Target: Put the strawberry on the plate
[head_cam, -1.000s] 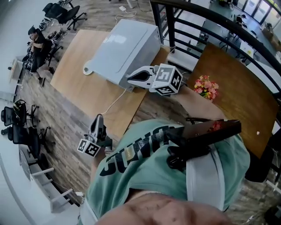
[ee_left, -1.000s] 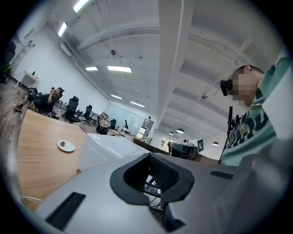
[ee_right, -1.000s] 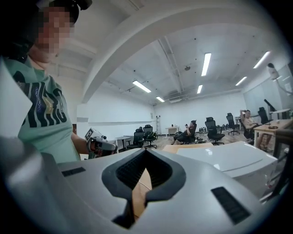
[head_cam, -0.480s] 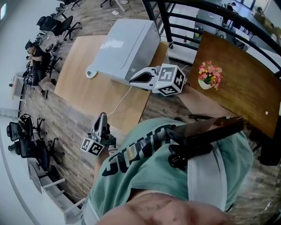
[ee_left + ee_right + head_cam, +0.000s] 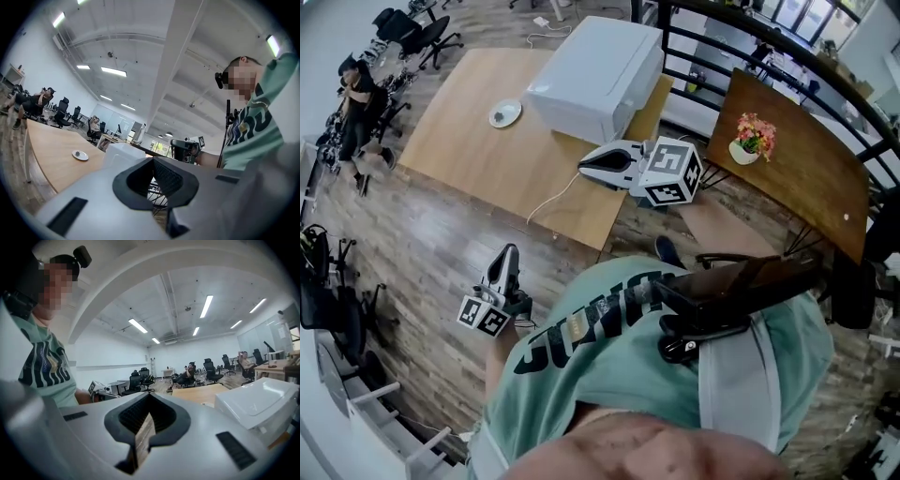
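Note:
A small white plate (image 5: pixel 504 113) sits on the light wooden table (image 5: pixel 469 159), left of a white box; a small dark thing lies on it, too small to name. The left gripper view shows the same plate (image 5: pixel 80 155) far off on the tabletop. No strawberry is visible in any view. My left gripper (image 5: pixel 508 249) is shut and empty, held over the floor short of the table's near edge. My right gripper (image 5: pixel 581 165) is shut and empty above the table's near corner, pointing left. Both pairs of jaws, left gripper (image 5: pixel 153 164) and right gripper (image 5: pixel 146 420), are pressed together.
A white box-shaped machine (image 5: pixel 595 75) stands on the table, with a white cable (image 5: pixel 553 195) trailing from it. A dark wooden table with a flower pot (image 5: pixel 748 139) is at the right behind a black railing (image 5: pixel 712 47). Office chairs and seated people (image 5: pixel 352 89) are at the left.
Both grippers were carried sideways with the person. In the head view the table has shifted, and the plate now shows whole, apart from the white box instead of tucked at its corner.

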`<state>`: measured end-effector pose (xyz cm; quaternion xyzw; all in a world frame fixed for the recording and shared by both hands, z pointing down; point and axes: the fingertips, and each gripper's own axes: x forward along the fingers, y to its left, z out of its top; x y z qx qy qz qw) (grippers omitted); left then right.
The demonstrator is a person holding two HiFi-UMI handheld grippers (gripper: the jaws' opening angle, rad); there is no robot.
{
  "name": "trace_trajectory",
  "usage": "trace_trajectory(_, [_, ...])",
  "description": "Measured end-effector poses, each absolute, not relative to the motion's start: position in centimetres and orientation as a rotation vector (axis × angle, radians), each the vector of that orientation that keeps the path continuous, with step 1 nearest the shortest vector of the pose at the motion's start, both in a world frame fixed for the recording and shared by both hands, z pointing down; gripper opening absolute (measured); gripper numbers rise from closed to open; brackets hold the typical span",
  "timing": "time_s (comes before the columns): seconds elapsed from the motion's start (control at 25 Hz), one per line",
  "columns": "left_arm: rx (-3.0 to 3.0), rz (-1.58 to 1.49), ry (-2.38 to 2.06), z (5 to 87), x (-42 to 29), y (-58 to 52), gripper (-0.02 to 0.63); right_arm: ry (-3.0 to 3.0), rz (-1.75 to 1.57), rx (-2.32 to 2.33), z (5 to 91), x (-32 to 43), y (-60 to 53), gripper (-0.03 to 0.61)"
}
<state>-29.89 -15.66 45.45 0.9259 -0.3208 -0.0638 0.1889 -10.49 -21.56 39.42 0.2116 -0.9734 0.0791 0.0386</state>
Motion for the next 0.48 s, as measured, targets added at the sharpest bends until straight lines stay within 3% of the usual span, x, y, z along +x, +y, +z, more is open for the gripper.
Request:
trace_trajectory(0.24, [2.599,-0.273,-0.863,44.5,-29.9,-13.7,0.005,-2.959,0.2,0.633,38.0,-11.6,-19.4,0.006])
trace_trajectory(0.48, [2.648,-0.259,-0.904,43.4,-25.7,-12.5,0.005,-3.01,0.152,0.629,36.9,-6.1,-18.0,0.006])
